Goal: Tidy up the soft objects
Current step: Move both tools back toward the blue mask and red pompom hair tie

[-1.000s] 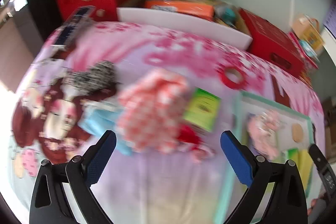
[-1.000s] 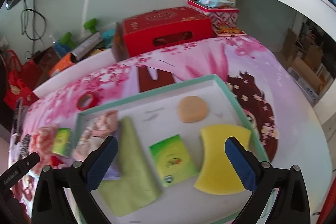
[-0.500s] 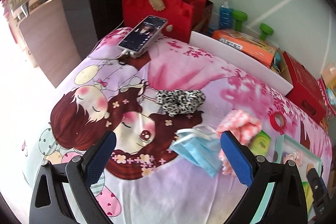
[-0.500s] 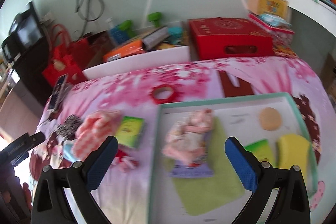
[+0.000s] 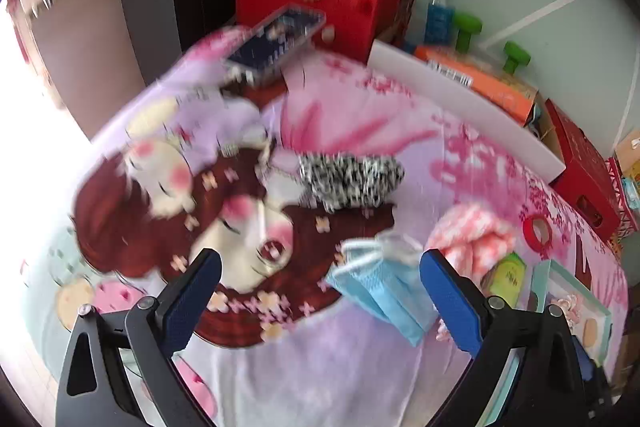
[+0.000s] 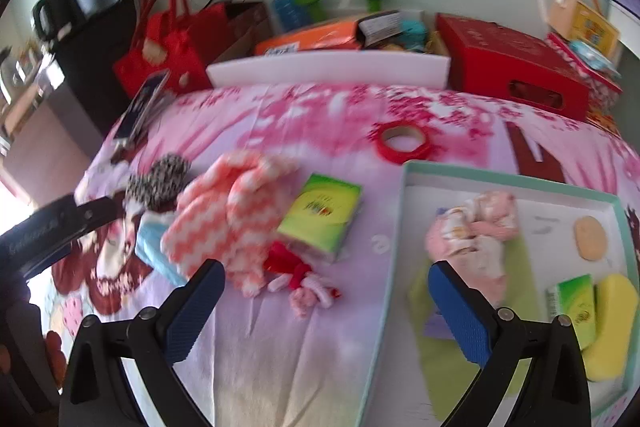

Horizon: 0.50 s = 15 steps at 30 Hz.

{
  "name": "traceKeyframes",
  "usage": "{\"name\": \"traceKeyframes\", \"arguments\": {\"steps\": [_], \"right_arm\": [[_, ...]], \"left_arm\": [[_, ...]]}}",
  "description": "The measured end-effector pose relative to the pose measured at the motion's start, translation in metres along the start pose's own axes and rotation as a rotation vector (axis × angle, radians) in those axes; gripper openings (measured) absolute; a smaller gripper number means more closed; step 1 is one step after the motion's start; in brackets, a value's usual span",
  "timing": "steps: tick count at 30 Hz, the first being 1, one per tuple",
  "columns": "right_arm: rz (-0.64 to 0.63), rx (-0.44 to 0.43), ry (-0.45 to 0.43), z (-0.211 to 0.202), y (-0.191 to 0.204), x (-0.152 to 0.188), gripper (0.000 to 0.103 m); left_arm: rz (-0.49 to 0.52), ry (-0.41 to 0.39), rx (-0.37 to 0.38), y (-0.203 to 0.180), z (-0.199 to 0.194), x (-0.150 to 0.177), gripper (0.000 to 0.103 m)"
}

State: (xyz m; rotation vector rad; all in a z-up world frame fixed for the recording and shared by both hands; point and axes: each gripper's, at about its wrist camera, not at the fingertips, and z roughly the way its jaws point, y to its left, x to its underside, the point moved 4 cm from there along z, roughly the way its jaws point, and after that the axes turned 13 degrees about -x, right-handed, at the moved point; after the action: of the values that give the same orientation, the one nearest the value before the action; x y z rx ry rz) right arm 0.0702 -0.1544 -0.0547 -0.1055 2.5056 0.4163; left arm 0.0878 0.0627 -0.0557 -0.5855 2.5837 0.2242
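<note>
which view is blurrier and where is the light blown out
Left wrist view: more motion smear, worst on the phone and the cartoon bedsheet, with daylight blown to white at the left edge. Right wrist view: milder blur on the pink zigzag cloth, a smaller white patch at the left edge, fisheye bending the tray.

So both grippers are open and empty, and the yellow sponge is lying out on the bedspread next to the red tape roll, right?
Not quite. The yellow sponge lies inside the tray, beside a green packet, not out on the bedspread by the red tape roll; the right wrist view shows this. The rest holds: the left gripper and right gripper are both open and empty.
</note>
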Motion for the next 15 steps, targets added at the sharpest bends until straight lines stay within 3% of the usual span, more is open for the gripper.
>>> {"name": "traceKeyframes", "arguments": {"steps": [3,15], "right_arm": [[-0.023,-0.019,0.044,0.011,0.006,0.006,0.101],[-0.075,-0.012,0.138,0.040,0.010,0.021,0.066]], "left_arm": [[-0.008,0.080,-0.006,-0.001,0.016,0.006,0.100],[-0.060,0.186,0.067,-0.010,0.045,0.017,0.099]]}}
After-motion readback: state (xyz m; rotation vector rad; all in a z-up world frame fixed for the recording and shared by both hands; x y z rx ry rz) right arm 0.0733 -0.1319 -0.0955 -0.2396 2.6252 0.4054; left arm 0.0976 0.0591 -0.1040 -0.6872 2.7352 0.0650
